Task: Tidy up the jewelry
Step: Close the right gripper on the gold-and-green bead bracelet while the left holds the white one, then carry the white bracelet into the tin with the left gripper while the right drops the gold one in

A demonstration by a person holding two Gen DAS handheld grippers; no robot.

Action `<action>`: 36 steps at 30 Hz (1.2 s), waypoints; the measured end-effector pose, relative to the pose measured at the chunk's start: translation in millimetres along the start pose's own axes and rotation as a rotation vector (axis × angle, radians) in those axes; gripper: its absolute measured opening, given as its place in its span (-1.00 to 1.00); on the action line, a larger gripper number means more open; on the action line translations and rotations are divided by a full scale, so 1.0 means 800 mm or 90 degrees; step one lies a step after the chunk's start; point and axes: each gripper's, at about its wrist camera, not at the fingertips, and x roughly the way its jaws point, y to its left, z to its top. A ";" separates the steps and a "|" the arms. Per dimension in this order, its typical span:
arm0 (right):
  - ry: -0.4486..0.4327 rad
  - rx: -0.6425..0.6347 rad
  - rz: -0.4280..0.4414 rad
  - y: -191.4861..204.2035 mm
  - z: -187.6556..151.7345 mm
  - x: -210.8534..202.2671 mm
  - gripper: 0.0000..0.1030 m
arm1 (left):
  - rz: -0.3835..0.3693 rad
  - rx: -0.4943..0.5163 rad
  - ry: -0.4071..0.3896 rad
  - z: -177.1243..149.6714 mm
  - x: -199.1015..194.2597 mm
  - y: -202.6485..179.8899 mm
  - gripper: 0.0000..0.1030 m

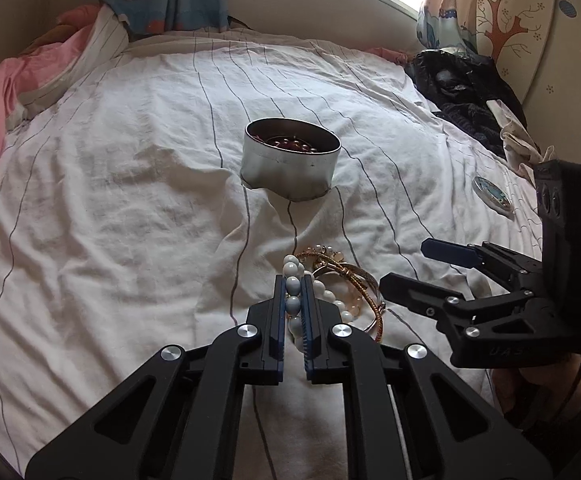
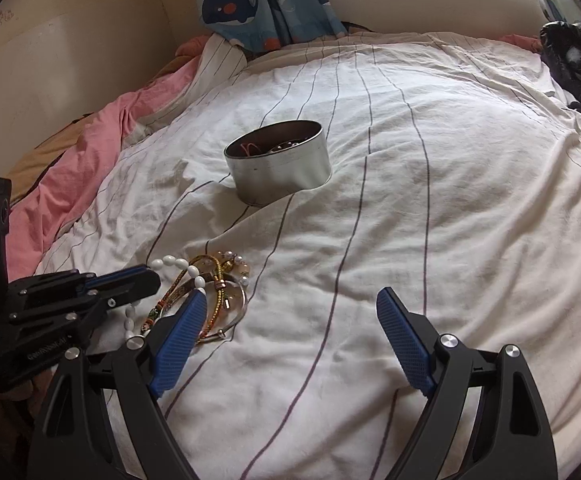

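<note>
Two grippers hover over the wrinkled striped bedsheet (image 1: 110, 200). Left gripper (image 1: 293, 280) is clamped on a white bead bracelet (image 1: 292, 270); right gripper (image 2: 290, 300) gapes, empty, beside tangled gold bangles (image 2: 218, 280). Round metal tin (image 1: 290, 160) sits mid-bed.

I see a dull, scuffed metal tin (image 1: 288, 168) on a wrinkled matt cotton sheet (image 1: 110, 200) with thin grey stripes. Just in front of the tin, glossy smooth white beads (image 1: 292, 270) lie against shiny gold-toned metal bangles (image 1: 364, 280). Both grippers look matt black plastic, with 2 ribbed blue pads (image 2: 176, 334) each.
</note>
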 end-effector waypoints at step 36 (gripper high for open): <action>-0.043 0.061 0.103 -0.029 0.096 -0.026 -0.83 | -0.067 0.028 -0.107 0.125 -0.022 -0.027 -0.87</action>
